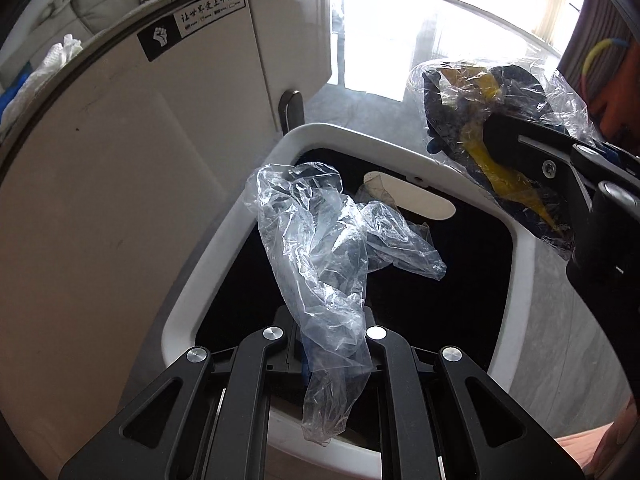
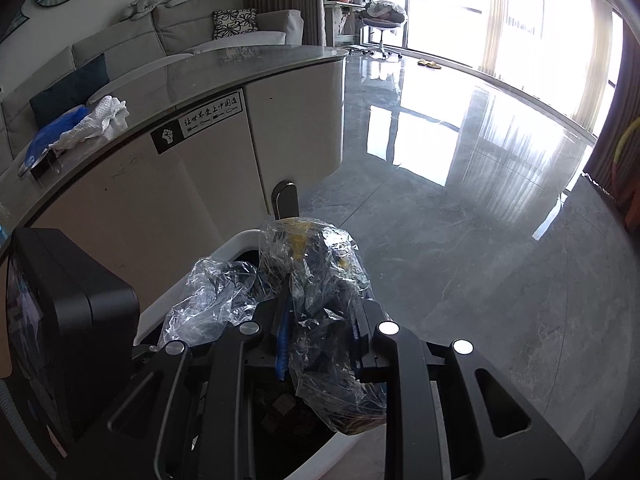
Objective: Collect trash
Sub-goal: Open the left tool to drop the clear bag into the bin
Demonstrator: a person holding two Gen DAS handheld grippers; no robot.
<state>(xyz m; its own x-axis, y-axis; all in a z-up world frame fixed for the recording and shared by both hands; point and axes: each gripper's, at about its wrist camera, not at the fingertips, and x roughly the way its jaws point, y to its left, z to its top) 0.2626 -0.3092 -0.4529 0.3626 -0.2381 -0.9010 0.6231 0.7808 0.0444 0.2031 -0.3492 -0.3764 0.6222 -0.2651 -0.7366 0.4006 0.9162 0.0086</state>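
Fingers of the left gripper point(image 1: 331, 354) are clenched on a crumpled clear plastic bag point(image 1: 320, 248); the film rises from between them and spreads over the open mouth of the white trash bin point(image 1: 224, 236), with a loose tail hanging below the grip toward the near rim; the bin's inside is dark, and a white oval flap point(image 1: 412, 196) sits at its far inner edge.

Fingers of the right gripper point(image 2: 320, 344) are clenched on a second bundle, a clear plastic wrap around dark blue and yellow material point(image 2: 320, 292); in the left wrist view this wrapped bundle point(image 1: 480, 120) is held above the bin's far right rim, just beside the opening; in the right wrist view the bin point(image 2: 232, 248) lies directly under the bundle, with the other clear bag point(image 2: 212, 300) to its left.

Beyond the bin stands a curved cream cabinet point(image 1: 120, 200) with a black-and-white sticker point(image 1: 192, 20) on its front and a dark handle point(image 2: 285, 200) near its base; on the bench point(image 2: 240, 60) above lie a white crumpled cloth point(image 2: 96, 122) and something blue point(image 2: 56, 136) touching it; glossy grey floor point(image 2: 460, 200) runs to bright windows; a grey sofa point(image 2: 168, 36) with a patterned cushion point(image 2: 234, 22) stands behind the bench.
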